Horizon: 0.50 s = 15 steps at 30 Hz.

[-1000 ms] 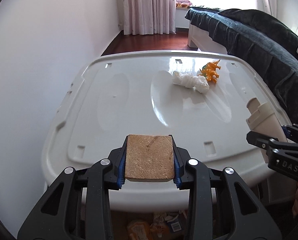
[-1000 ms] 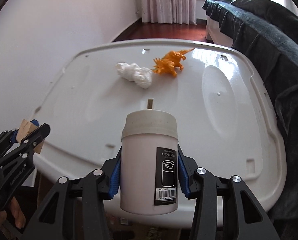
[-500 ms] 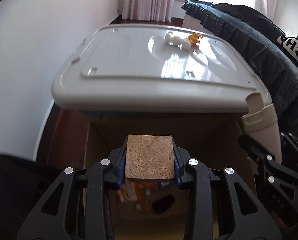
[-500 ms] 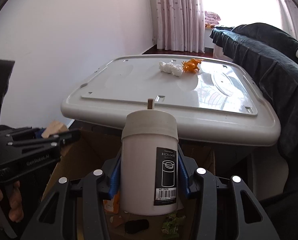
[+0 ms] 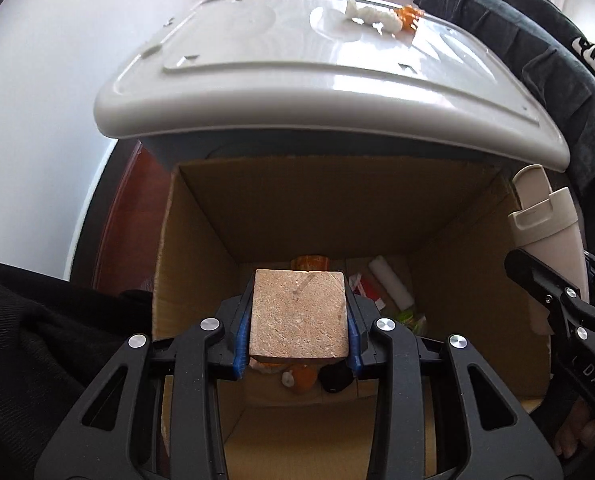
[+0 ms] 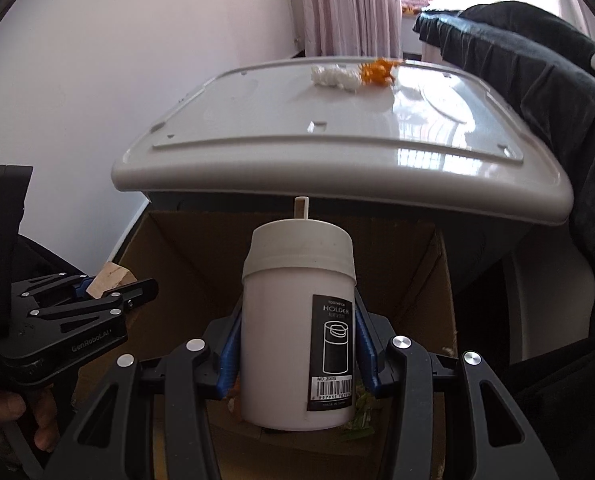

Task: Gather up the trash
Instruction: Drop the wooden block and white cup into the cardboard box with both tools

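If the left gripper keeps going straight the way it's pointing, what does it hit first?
Probably the trash at the bottom of the cardboard box; the left gripper, clamping a wooden block, points down into it. Depth is unclear.

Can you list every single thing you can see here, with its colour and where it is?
wooden block: one, tan, held over the box
toothpick holder: one, white, held over the box
cardboard box: one, brown, open, below the lid's front edge, trash inside
plastic lid: one, white-grey, above the box
crumpled tissue: one, white, far on the lid
toy dinosaur: one, orange, beside the tissue
curtain: pinkish, at the back
left hand-held gripper: black, shut on the block
right hand-held gripper: black, shut on the holder
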Tool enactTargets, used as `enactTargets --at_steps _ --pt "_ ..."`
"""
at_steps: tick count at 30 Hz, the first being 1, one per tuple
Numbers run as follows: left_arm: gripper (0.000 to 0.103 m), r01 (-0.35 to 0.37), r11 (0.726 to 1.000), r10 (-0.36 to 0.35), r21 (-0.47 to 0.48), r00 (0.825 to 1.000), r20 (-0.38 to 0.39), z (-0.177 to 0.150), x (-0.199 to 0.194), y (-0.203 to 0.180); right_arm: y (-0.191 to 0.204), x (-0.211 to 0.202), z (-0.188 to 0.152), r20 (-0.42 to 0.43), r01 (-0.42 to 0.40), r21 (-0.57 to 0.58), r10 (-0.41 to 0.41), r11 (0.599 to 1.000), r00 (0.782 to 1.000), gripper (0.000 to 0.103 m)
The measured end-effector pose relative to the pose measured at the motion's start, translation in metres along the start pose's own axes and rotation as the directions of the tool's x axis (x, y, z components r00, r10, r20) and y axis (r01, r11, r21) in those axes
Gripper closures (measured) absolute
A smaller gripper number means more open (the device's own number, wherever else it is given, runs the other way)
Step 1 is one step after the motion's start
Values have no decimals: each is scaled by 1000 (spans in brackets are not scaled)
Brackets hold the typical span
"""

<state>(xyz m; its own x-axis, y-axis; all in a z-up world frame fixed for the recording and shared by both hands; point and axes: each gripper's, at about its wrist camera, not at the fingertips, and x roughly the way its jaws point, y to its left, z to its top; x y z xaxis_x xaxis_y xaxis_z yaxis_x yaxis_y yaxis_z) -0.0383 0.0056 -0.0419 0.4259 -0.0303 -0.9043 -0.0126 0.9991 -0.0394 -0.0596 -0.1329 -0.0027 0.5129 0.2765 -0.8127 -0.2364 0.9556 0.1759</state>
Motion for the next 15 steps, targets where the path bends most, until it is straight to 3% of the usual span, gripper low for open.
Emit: enactTargets --at_steps 9,10,12,13,15 --pt "68 -6 1000 6 23 1000 -11 -4 4 -4 2 1 -1 -6 -5 -6 5 1000 1000 56" --pt "67 -8 1000 8 26 1000 -14 -3 4 -5 0 1 0 -5 12 2 -12 1000 1000 47" --pt "30 -35 999 37 37 999 -41 -3 8 -8 -5 -2 1 6 35 34 -36 999 999 17" --pt "10 -46 998 47 36 998 -43 -2 8 -10 -9 -5 3 23 37 53 -38 998 999 16" --pt "10 -33 999 34 43 999 -29 -2 6 -10 -17 -9 4 43 35 88 -39 996 998 16"
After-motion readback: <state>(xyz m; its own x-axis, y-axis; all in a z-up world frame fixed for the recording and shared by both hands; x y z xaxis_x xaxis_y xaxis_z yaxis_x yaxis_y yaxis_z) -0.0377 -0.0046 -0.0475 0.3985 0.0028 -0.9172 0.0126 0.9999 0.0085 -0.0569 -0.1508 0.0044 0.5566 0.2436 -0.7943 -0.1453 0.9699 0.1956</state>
